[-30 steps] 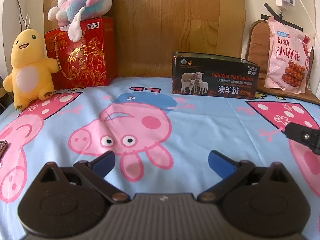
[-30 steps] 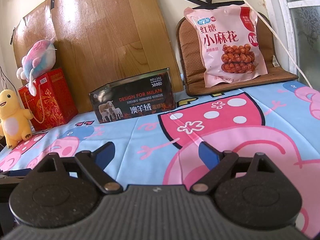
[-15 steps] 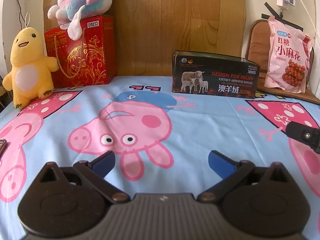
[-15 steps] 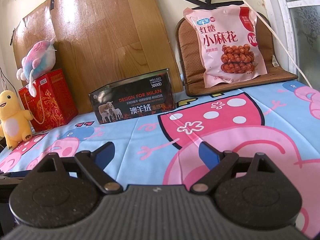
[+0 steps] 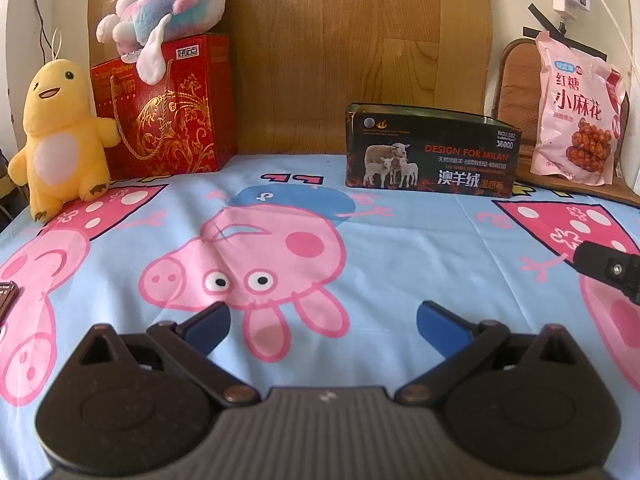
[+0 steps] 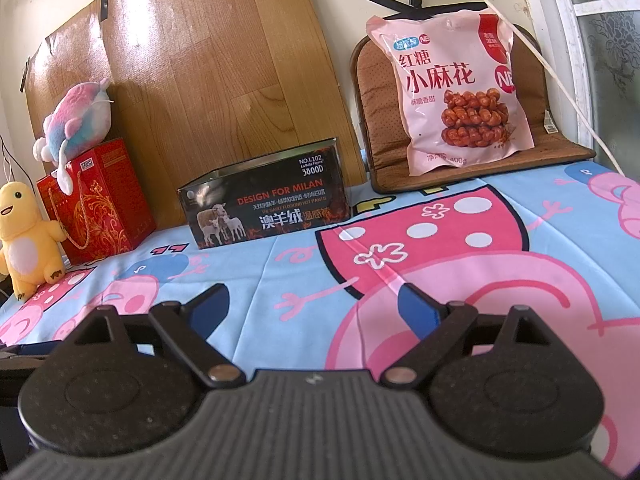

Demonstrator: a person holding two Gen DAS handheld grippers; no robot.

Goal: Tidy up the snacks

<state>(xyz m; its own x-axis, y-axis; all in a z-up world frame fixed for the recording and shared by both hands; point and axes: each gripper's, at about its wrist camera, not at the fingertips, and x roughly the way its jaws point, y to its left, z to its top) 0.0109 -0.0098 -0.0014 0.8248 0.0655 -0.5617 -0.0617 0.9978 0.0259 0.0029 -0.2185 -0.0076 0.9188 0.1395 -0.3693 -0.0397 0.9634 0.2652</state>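
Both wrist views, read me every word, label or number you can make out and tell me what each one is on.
"DESIGN FOR MILAN", on the black tin box.
"NO.L102" and "3800D", upper right corner of that box.
"澳羊绒", large white characters on that box; the smaller lines around them are too small to read.
"红糖 小麻花", on the pink snack bag.
"400g", near that bag's lower edge.
The red gift bag has gold lettering and a white label, both too blurred to read.

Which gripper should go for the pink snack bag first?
Right. The right gripper is open and looks almost straight at the pink snack bag; from the left gripper, also open, the bag sits far off to the right edge.
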